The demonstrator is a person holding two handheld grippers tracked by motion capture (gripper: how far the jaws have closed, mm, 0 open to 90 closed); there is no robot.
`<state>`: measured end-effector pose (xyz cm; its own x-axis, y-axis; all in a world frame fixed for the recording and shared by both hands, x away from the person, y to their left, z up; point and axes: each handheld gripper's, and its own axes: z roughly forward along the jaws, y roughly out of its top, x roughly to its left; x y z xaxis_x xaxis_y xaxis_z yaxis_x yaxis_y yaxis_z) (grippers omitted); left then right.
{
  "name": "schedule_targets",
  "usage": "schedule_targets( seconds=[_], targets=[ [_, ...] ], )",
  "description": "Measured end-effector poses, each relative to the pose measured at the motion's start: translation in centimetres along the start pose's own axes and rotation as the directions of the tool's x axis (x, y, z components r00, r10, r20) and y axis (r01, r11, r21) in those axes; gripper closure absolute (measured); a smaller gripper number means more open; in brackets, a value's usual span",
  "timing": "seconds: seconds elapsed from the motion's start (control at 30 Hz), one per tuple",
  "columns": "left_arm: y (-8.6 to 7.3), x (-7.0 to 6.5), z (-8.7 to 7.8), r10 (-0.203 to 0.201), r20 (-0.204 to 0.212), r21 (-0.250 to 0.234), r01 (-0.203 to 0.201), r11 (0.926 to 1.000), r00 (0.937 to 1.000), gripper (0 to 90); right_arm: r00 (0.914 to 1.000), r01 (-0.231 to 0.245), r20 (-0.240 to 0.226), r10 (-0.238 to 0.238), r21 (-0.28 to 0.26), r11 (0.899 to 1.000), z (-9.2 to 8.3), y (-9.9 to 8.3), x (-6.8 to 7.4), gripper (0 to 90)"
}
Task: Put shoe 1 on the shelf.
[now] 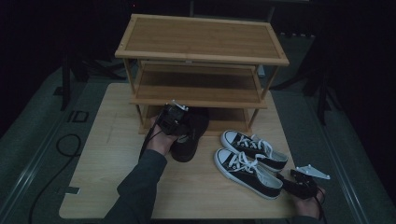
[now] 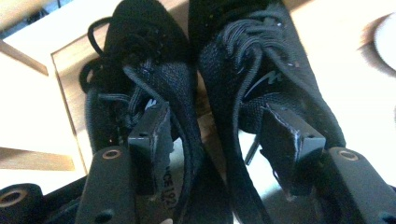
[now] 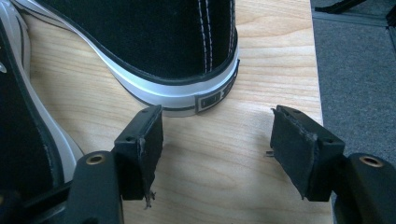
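Left gripper [image 2: 219,149] stands with its jaws apart over the pair of black mesh shoes [image 2: 205,93], one pad inside each collar and the two inner collar walls between the pads, neither visibly pinched. The high view puts this gripper [image 1: 175,114] at the front of the wooden shoe rack [image 1: 201,56], where the black shoes [image 1: 189,135] lie with toes under the lowest shelf [image 1: 233,122] and heels out on the bench [image 1: 116,154].

Right gripper [image 3: 217,149] is also apart, empty, just behind the heel of a black-and-white canvas sneaker [image 3: 187,51]; that pair [image 1: 250,163] sits near the front right corner of the bench.

Both pairs look light. The mesh uppers are soft and will buckle, so pinching the two adjoining collar walls together seems the surest hold. The sneakers have a stiffer rubber-banded heel, which should give firm purchase, though the rubber may be slippery; the canvas collar above it would grip better.
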<state>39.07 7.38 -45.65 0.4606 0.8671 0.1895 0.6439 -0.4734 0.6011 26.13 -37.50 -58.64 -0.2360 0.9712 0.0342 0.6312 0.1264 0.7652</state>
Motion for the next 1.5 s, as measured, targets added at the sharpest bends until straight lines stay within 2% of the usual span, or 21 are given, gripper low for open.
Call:
schedule_targets(
  seconds=[0.13,0.27,0.43,0.63,0.87,0.97,1.13,1.4,1.5],
  targets=[
    [-0.4,0.3,-1.1,0.023,0.022,-0.019,-0.023,0.9996,0.9995,51.0,1.0,0.0,0.0,0.0,0.0,1.0,0.0,0.0,0.0,34.2],
    [-0.8,0.9,-2.1,0.028,0.051,-0.037,-0.026,0.999,0.9983,56.3,1.0,0.0,0.0,0.0,0.0,1.0,0.0,0.0,0.0,34.1],
    [-1.6,1.2,-3.3,0.044,0.115,-0.07,-0.036,0.9968,0.9924,61.5,1.0,0.0,0.0,0.0,0.0,1.0,0.0,0.0,0.0,34.2],
    [-2.4,1.1,-4.5,0.066,0.148,-0.096,-0.052,0.9941,0.9867,66.4,1.0,0.0,0.0,0.0,0.0,1.0,0.0,0.0,0.0,34.2],
    [-3.6,0.6,-5.2,0.117,0.157,-0.111,-0.1,0.9888,0.9807,89.7,1.0,0.0,0.0,0.0,0.0,1.0,0.0,0.0,0.0,34.2],
    [-4.0,0.5,-5.4,0.132,0.161,-0.104,-0.116,0.9877,0.9782,90.0,1.0,0.0,0.0,0.0,0.0,1.0,0.0,0.0,0.0,34.2],
    [-4.7,0.5,-5.3,0.127,0.174,-0.105,-0.11,0.9884,0.9766,90.0,1.0,0.0,0.0,0.0,0.0,1.0,0.0,0.0,0.0,34.2],
    [-6.3,0.3,-4.1,0.104,0.204,-0.082,-0.089,0.9926,0.9735,89.9,1.0,0.0,0.0,0.0,0.0,1.0,0.0,0.0,0.0,34.2],
    [-6.8,0.0,-3.7,0.108,0.209,-0.075,-0.095,0.9927,0.9719,89.9,1.0,0.002,0.0,-0.002,-0.001,1.0,0.0,0.0,0.0,34.2]
  ],
)
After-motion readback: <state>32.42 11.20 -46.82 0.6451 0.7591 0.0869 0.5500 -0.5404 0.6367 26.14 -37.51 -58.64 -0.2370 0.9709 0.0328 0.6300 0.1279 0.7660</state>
